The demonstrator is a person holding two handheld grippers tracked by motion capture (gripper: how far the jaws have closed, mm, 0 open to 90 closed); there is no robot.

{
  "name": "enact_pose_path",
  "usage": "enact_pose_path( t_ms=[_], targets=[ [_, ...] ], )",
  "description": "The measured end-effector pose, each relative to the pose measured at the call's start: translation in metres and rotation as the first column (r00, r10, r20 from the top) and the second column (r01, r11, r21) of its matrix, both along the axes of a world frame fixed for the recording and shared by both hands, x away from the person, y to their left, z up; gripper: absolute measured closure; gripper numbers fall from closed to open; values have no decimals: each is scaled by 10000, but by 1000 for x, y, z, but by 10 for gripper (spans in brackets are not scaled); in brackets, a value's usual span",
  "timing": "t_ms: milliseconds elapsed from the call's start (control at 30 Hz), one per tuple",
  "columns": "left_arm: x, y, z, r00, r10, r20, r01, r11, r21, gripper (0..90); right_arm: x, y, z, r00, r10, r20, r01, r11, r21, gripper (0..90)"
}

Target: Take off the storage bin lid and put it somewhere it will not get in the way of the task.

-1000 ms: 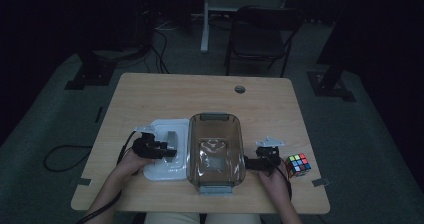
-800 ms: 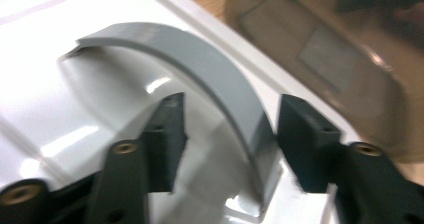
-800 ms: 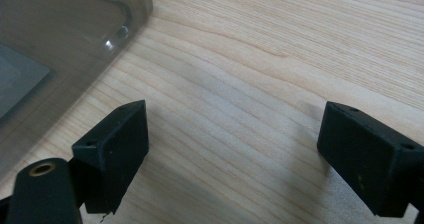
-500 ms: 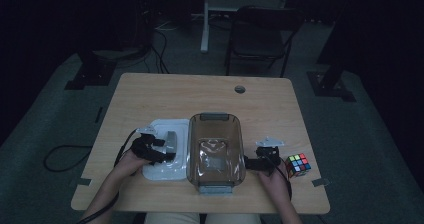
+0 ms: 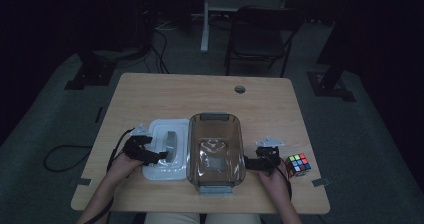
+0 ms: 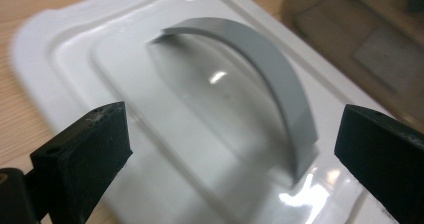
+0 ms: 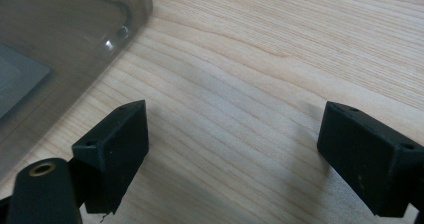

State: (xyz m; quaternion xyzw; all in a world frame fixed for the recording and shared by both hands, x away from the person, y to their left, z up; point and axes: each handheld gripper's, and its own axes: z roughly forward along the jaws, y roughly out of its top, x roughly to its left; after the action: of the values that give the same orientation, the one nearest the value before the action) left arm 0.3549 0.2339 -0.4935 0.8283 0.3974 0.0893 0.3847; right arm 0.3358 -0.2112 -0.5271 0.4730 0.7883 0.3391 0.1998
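A white lid with a grey arched handle lies flat on the table, left of a clear brownish container. My left gripper hovers over the lid's left part. Its jaws have just been opening and stand wide apart. In the left gripper view the handle rises from the lid ahead of the left gripper, with nothing pressed between the pads. My right gripper rests open just right of the container. In its own view the right gripper frames bare wood beside the container's wall.
A colourful puzzle cube sits on the table right of my right hand. A cable hole is near the far edge. A chair stands behind the table on the dark floor.
The left gripper's jaws opened off the lid's grey handle and the hand drew back a little to the left. The right gripper stayed put.
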Motion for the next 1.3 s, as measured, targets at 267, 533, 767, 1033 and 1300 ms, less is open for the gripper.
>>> enact_pose_path(
  t_ms=[267,533,767,1033,1300],
  targets=[
    [-10,13,2,9870,1247,1011,-1291,9909,384,21,0,0,0,10000,3,2,-3,10000,-4,128],
    [-20,30,-5,9551,2623,1376,-2713,9611,510,22,0,0,0,10000,4,5,-4,10000,-2,128],
    [-25,44,-10,9104,3924,1307,-4000,9158,369,22,0,0,0,10000,3,6,-3,10000,-3,128],
    [-29,62,-18,8493,5102,1357,-5230,8482,839,21,0,0,0,10000,3,1,-3,10000,-4,128],
    [-28,70,-29,8353,5381,1128,-5493,8250,1327,22,0,0,0,10000,5,7,-5,10000,-5,128]
  ],
)
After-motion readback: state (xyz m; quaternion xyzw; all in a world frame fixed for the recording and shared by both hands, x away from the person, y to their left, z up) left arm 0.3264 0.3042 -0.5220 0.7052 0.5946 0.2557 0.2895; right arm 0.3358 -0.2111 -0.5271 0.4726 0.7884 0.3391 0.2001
